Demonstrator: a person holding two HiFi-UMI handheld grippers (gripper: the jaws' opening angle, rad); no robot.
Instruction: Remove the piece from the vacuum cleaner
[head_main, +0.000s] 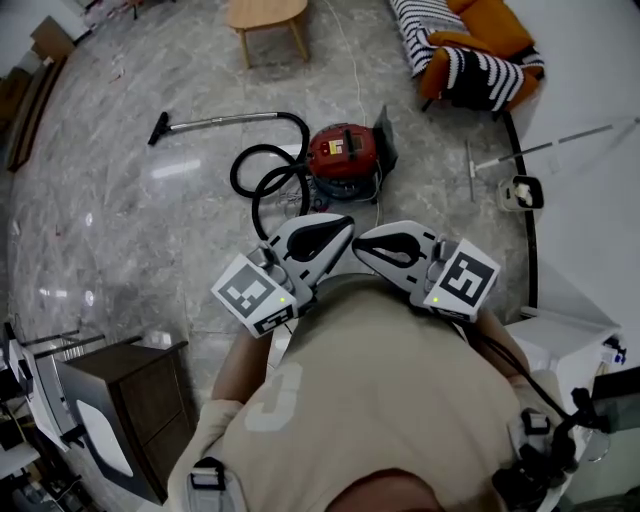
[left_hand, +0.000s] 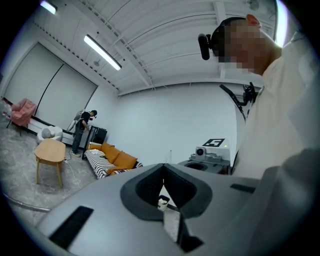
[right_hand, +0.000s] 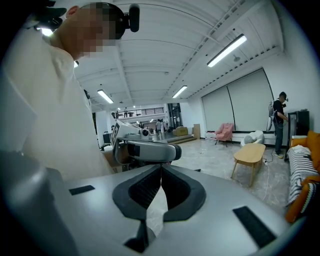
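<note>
In the head view a red canister vacuum cleaner (head_main: 343, 155) stands on the grey marble floor. Its black hose (head_main: 262, 178) loops to the left of it and runs into a metal wand (head_main: 225, 121) that ends in a dark nozzle (head_main: 158, 130). Both grippers are held close to the person's chest, well short of the vacuum, with their tips pointing at each other. My left gripper (head_main: 343, 226) (left_hand: 163, 167) is shut with nothing in it. My right gripper (head_main: 362, 243) (right_hand: 161, 167) is shut and also empty. Neither gripper view shows the vacuum.
A small wooden table (head_main: 266, 14) stands beyond the vacuum, and a striped sofa with orange cushions (head_main: 470, 50) sits at the back right. A dark cabinet (head_main: 120, 400) is at the near left. A long rod (head_main: 545, 148) and a white device (head_main: 520, 192) lie on the right.
</note>
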